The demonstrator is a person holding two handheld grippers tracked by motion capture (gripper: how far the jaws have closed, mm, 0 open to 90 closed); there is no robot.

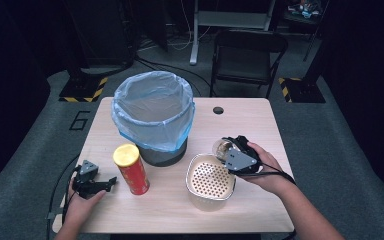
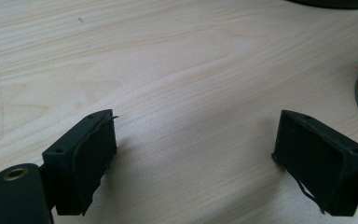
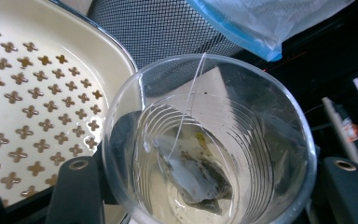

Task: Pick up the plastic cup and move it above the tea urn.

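Bright lit tabletop, dark dim surroundings

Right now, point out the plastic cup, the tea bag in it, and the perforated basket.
plastic cup [image 3: 279, 121], right gripper view, inner wall.
tea bag [image 3: 191, 175], right gripper view, middle of the pouch.
perforated basket [image 1: 209, 178], high view, holed bottom.

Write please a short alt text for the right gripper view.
A clear plastic cup sits between the right gripper's black jaws, with a used tea bag and its string inside. Left is a cream perforated tray; behind, a mesh bin with a blue liner.
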